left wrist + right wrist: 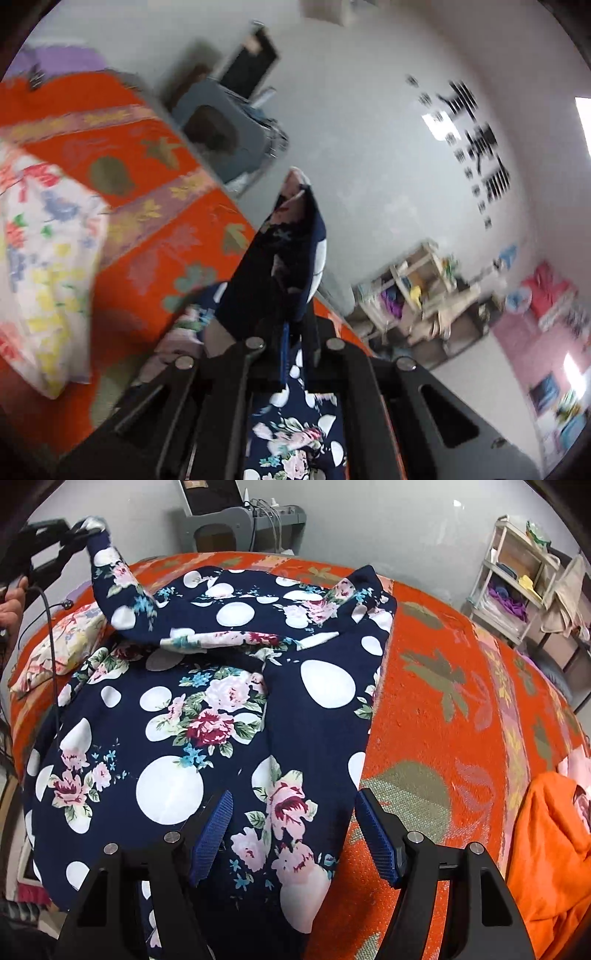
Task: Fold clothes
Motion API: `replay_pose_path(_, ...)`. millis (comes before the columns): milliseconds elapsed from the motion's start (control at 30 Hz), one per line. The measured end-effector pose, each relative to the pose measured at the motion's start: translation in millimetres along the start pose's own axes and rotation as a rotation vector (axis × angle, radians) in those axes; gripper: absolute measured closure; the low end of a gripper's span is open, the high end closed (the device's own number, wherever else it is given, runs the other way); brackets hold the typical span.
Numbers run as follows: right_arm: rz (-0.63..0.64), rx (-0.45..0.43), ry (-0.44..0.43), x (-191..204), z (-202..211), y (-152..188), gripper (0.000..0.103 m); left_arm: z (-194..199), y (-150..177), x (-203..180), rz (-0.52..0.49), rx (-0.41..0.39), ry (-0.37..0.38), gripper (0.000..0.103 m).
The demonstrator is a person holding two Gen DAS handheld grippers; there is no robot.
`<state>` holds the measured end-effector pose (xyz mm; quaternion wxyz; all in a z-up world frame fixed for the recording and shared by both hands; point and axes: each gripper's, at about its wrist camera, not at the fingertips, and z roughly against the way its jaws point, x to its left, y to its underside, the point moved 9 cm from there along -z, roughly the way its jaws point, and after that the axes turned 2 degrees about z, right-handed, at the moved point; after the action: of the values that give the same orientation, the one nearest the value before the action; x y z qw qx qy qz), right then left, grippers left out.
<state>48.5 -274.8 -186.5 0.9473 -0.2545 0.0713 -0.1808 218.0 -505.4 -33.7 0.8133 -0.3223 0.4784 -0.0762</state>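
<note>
Broadly, a plain pale grey wall (388, 528) behind everything, with dark blurred lettering (480, 147) across it in the left wrist view. In front, filling most of both views, a bed under an orange-red woven bedspread with olive leaf shapes and pale purple bands (443, 701).

Spread over the near left part of that cover, the task's garment: a navy blue cloth printed with white dots and pink flowers (229, 716), lying mostly flat, its far edge folded back on itself and one corner drawn up off the bed at far left.

At the bed's left end, a white pillow with a bright flower print (40, 258), just beside the raised cloth. At the right edge, a crumpled plain orange garment (546, 849) resting on the cover, well apart from the navy one.

Beyond the bed, against the wall, a grey desk-like stand (240, 520) with cables on top and a dark framed panel (251, 62) leaning above it. To the right, a pale wooden open shelf unit (517, 572) stacked with purple and yellow fabric.

Low in the foreground, the right gripper (295, 834) spread wide, blue ribbed pads (214, 830) hovering over the navy cloth's near right edge, nothing between them.

Smaller, up at far left, the left gripper (83, 530) pressed together on the lifted corner; in its own view, navy fabric pinched and rising between the black arms (291, 325).
</note>
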Motion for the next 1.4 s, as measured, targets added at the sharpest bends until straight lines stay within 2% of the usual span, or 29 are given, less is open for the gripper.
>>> replay_pose_path(100, -0.054, 0.004, -0.017, -15, 0, 2, 0.033, -28, 32, -43, -0.204, 0.065, 0.060, 0.100)
replay_pose_path(167, -0.076, -0.003, -0.005, -27, 1, 1, 0.033, -51, 58, -68, -0.347, 0.135, 0.094, 0.100)
replay_pose_path(200, -0.088, -0.005, 0.000, -34, 2, 1, 0.033, -65, 69, -74, -0.405, 0.179, 0.095, 0.097)
replay_pose_path(267, -0.129, -0.004, -0.009, -48, 1, 1, 0.033, -95, 105, -78, -0.486, 0.307, 0.079, 0.076)
replay_pose_path(300, -0.153, -0.003, -0.019, -54, 1, 2, 0.033, -112, 124, -73, -0.512, 0.379, 0.051, 0.050)
replay_pose_path(333, -0.178, -0.002, -0.028, -61, 0, 2, 0.033, -131, 142, -64, -0.536, 0.443, 0.001, 0.036)
replay_pose_path(400, -0.215, -0.004, -0.042, -72, 0, 1, 0.033, -157, 169, -45, -0.540, 0.546, -0.055, 0.038)
replay_pose_path(433, -0.225, -0.005, -0.043, -76, 0, 1, 0.033, -163, 178, -36, -0.518, 0.589, -0.063, 0.038)
replay_pose_path(500, -0.227, -0.013, -0.040, -83, 3, -1, 0.033, -159, 181, -29, -0.446, 0.607, -0.035, 0.038)
replay_pose_path(567, -0.231, -0.027, -0.048, -88, 6, -6, 0.033, -141, 172, -31, -0.368, 0.579, 0.035, 0.038)
replay_pose_path(633, -0.251, -0.058, -0.107, -92, 9, -17, 0.033, -119, 155, -28, -0.307, 0.526, 0.081, 0.035)
replay_pose_path(667, -0.264, -0.077, -0.157, -91, 11, -26, 0.033, -109, 147, -26, -0.275, 0.505, 0.101, 0.033)
replay_pose_path(733, -0.308, -0.110, -0.313, -84, 11, -48, 0.033, -94, 137, -16, -0.186, 0.494, 0.126, 0.025)
replay_pose_path(867, -0.424, -0.148, -0.680, -61, 4, -105, 0.033, -91, 151, 5, -0.059, 0.591, 0.121, 0.025)
replay_pose_path(933, -0.445, -0.141, -0.776, -44, -6, -137, 0.033, -90, 162, 18, 0.019, 0.636, 0.114, 0.026)
replay_pose_path(1000, -0.452, -0.089, -0.890, -15, -21, -163, 0.033, -87, 165, 32, 0.120, 0.654, 0.127, 0.026)
replay_pose_path(1100, -0.450, 0.035, -0.932, 25, -51, -181, 0.033, -80, 161, 43, 0.217, 0.637, 0.141, 0.026)
replay_pose_path(1133, -0.436, 0.075, -0.887, 33, -62, -182, 0.033, -79, 159, 47, 0.243, 0.632, 0.145, 0.026)
replay_pose_path(1200, -0.398, 0.153, -0.740, 42, -85, -180, 0.033, -79, 157, 52, 0.271, 0.630, 0.144, 0.026)
replay_pose_path(1267, -0.394, 0.249, -0.585, 32, -96, -161, 0.033, -74, 153, 53, 0.279, 0.626, 0.145, 0.026)
replay_pose_path(1400, -0.372, 0.285, -0.348, -18, -63, -101, 0.033, -75, 148, 54, 0.277, 0.621, 0.151, 0.026)
